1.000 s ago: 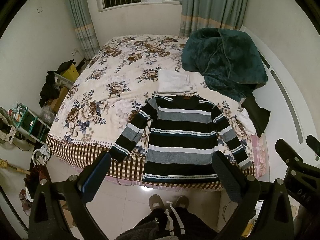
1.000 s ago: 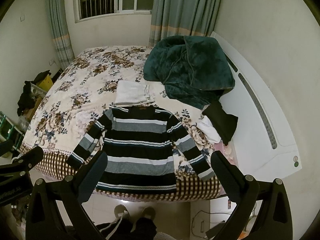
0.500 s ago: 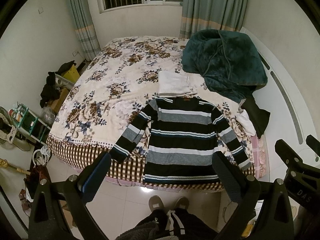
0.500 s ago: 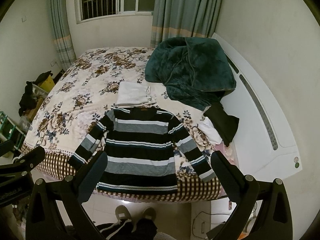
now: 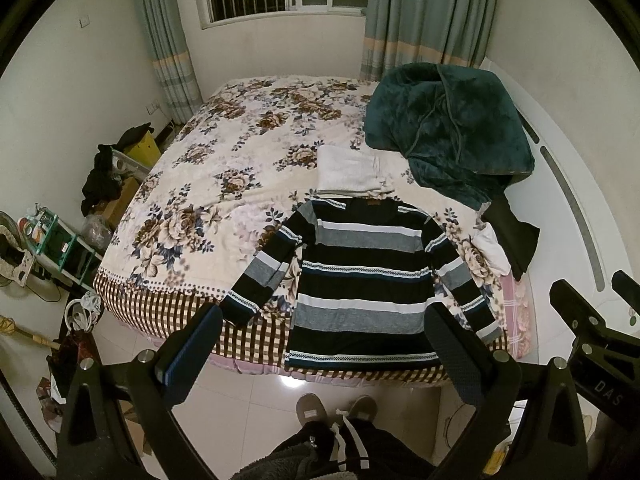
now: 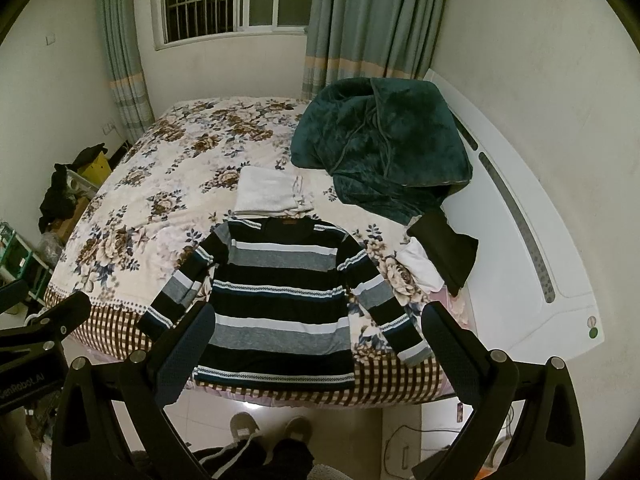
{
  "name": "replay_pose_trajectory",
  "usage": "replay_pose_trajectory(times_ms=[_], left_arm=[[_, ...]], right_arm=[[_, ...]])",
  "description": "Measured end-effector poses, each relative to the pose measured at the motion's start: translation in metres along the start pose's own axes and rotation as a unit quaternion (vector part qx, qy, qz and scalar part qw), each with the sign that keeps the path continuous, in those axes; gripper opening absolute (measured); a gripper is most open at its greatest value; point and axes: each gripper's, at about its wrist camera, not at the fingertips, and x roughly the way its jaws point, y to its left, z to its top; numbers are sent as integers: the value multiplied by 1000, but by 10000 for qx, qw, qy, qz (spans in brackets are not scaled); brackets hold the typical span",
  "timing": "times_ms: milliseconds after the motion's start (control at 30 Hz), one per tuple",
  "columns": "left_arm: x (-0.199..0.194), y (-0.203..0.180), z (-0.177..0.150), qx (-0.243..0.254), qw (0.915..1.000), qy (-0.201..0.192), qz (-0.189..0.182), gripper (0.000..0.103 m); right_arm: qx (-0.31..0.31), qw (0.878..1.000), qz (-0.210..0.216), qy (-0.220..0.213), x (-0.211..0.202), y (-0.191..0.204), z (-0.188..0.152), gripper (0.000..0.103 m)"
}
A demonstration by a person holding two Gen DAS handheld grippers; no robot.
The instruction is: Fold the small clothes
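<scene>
A black, grey and white striped long-sleeved knit sweater (image 5: 362, 280) lies flat, front up, at the near edge of a bed covered by a cream floral blanket (image 5: 224, 184) with a brown checked border. Its hem reaches the edge nearest the person and both sleeves are spread outward and down. Just beyond its collar lies a folded white cloth (image 5: 348, 170). A crumpled dark teal plush blanket (image 5: 444, 128) is heaped toward the far right corner of the bed, and a black garment (image 5: 514, 236) and a small white one (image 5: 492, 250) rest at the right edge.

The left gripper (image 5: 320, 354) is held above the floor before the bed, jaws spread wide and empty. The right gripper (image 6: 316, 350) is likewise held with jaws wide apart, holding nothing. The person's grey slippers (image 5: 338, 410) stand on the tiled floor (image 5: 248, 408).
</scene>
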Motion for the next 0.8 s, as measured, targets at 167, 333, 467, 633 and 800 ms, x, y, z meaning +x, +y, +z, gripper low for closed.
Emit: replay_pose_trajectory(times_ms=[167,333,467,633,800], left_arm=[[0,1,0,-2,10000,-13,-3,103],[-1,0,-1,-3,10000,-27,-4,103],[-1,0,-2,-5,10000,-36,-6,103],[-1,1,-1,-13,10000,-34,-9,103],[-1,0,-3,-4,10000,-58,-2,103]], right_arm=[[-4,10000,-2,-17,0,-1,-4,103],[-5,10000,3,-26,-2,1,-1,103],[-2,10000,2,-34,-3,1,-2,103],[-2,10000,5,-33,-3,1,-3,103],[11,10000,10,-39,-4,2,-2,103]])
